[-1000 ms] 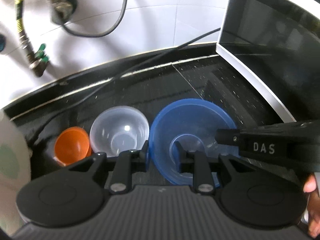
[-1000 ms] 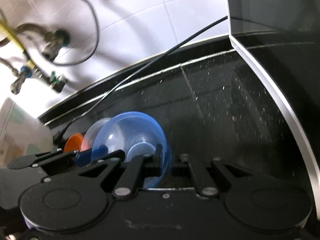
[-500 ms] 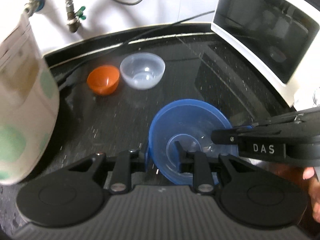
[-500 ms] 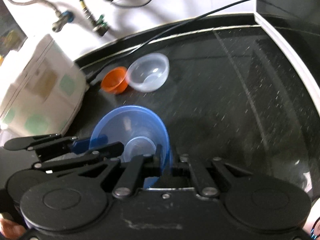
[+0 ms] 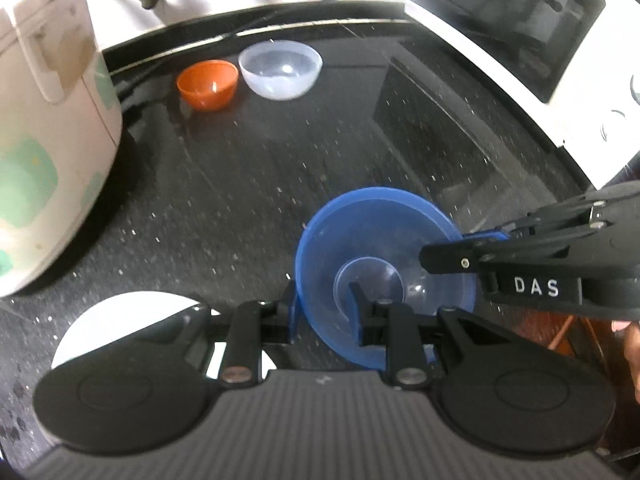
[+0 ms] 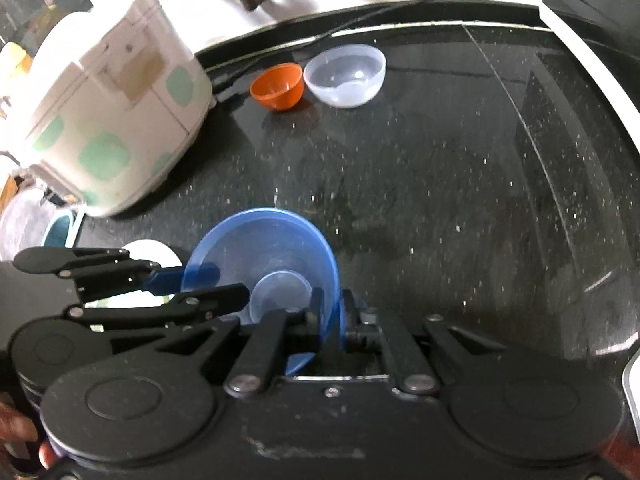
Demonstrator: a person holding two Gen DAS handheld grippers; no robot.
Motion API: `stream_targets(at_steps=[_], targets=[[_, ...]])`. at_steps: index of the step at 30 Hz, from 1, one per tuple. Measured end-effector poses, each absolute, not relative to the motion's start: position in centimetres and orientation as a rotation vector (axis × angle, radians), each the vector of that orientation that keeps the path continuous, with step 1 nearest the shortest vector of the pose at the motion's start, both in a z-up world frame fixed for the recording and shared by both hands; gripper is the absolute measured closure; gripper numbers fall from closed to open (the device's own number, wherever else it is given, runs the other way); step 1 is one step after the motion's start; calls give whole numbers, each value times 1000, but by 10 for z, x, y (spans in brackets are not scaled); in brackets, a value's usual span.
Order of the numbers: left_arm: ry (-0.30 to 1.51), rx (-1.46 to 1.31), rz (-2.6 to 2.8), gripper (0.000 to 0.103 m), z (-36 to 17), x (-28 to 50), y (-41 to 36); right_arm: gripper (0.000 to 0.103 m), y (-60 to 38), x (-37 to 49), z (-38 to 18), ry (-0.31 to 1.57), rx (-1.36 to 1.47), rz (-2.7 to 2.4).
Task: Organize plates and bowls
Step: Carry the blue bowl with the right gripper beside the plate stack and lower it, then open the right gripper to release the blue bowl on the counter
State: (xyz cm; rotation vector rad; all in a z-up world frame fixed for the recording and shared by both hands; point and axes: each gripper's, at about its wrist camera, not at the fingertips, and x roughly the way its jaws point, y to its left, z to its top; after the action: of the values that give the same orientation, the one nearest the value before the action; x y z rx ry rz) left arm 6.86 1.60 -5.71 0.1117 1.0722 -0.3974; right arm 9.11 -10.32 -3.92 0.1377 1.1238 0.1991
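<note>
large bowl [image 5: 384, 240] sitting lower centre above bench [image 5: 240, 200] | two small bowls [image 5: 248, 76] lying upper centre | cooker [image 5: 44, 120] standing left | microwave [image 5: 520, 40] standing upper right

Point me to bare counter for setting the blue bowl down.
Widest free patch: dark counter between rice cooker and microwave, nearer than the orange bowl and clear bowl. Crowded near-left around the white plate.

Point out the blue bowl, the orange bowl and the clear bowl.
blue bowl [image 5: 384, 240], left wrist view, inner wall
orange bowl [image 5: 208, 84], left wrist view, inside
clear bowl [image 6: 346, 78], right wrist view, inside
</note>
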Motion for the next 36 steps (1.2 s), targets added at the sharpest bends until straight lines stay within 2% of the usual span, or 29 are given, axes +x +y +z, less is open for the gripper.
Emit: stream_targets(at_steps=[17,20,22,24,25,26,29,30,33,36], targets=[[1128,144,-463,79,-75,62,-13,95,-131,72,-45,1194,136,173],[1122,151,-465,75,-76,62,-17,92,-137,69,-44,1201,143,175],[1110,159,-461,59,-75,61,-18,76,-137,70,-44,1194,150,176],[1071,175,-443,28,-72,59,-18,33,-136,68,-40,1171,148,168],[1056,180,-436,23,-70,58,-18,27,-136,67,-37,1151,131,159],[1039,185,-426,15,-68,58,-16,21,-136,67,-34,1132,111,152],[1018,167,-410,4,-61,59,-11,18,-137,68,-30,1115,93,134],[1011,157,-403,0,-59,59,-8,10,-138,68,-29,1113,95,127],[989,128,-398,0,-52,60,-2,1,-142,67,-22,1081,94,106],[974,117,-389,0,-46,60,2,0,-145,66,-16,1061,98,106]])
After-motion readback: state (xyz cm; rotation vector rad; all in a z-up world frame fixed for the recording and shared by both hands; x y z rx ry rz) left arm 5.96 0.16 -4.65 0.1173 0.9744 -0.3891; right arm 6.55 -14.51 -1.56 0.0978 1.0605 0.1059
